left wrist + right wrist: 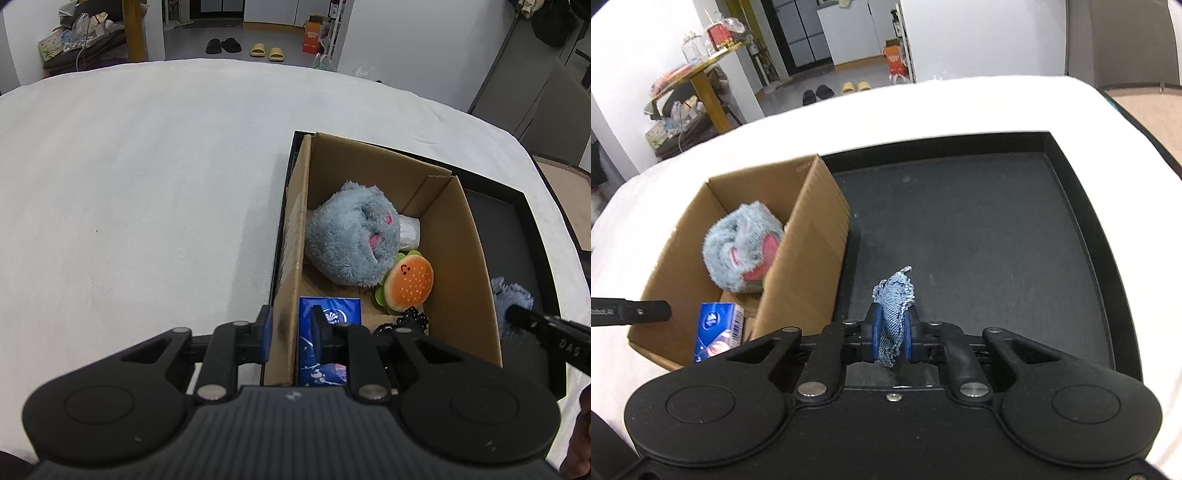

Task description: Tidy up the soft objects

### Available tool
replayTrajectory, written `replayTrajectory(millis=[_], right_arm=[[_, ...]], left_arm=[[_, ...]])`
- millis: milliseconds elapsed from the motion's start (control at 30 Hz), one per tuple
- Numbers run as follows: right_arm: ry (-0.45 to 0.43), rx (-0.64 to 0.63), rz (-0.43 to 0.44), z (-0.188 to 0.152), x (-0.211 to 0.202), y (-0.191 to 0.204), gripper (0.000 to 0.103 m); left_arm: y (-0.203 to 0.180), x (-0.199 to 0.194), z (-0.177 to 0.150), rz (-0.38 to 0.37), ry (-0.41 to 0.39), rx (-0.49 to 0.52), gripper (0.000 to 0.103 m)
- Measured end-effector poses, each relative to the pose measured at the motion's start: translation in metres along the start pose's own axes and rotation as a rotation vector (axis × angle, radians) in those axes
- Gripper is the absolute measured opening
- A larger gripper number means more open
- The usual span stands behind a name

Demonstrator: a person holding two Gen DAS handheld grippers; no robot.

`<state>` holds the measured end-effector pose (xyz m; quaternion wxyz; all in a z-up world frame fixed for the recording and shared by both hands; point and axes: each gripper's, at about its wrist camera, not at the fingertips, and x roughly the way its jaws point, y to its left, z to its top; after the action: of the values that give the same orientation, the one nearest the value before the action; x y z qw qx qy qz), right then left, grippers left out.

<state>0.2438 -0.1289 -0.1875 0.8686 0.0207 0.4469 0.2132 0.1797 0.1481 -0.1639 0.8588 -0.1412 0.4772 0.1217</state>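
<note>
Right gripper [891,338] clamped on denim scrap [894,295], long axis along fingers, tip toward black tray [1082,229] far edge. Left gripper [291,325] nearly closed astride cardboard box [295,236] near-left wall.

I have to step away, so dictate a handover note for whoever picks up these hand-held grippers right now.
Right hand-held gripper: shut on the denim scrap, held over the black tray.
Left hand-held gripper: clamped on the near wall of the cardboard box, steadying it.
Already in the box: grey plush toy, burger plush, blue tissue pack, a black dotted fabric item and a white item behind the plush.
Left to do: likely carry the denim scrap over into the box and release it. Nothing else shows on the tray.
</note>
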Motion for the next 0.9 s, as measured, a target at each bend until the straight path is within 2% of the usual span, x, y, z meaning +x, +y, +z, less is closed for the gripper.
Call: replayTrajectory(millis=[267, 567, 900], right_arm=[[-0.070, -0.023, 0.020, 0.016, -0.021, 0.006, 0.012], [-0.156, -0.061, 0.074, 0.040, -0.042, 0.029, 0.012], [-0.143, -0.131, 0.148, 0.053, -0.036, 0.061, 0.012]], left_arm=[[0.000, 0.000, 0.000, 0.011, -0.003, -0.007, 0.011], [0.003, 0.000, 0.000, 0.001, -0.001, -0.021, 0.010], [0.006, 0.000, 0.001, -0.021, 0.005, -0.023, 0.010]])
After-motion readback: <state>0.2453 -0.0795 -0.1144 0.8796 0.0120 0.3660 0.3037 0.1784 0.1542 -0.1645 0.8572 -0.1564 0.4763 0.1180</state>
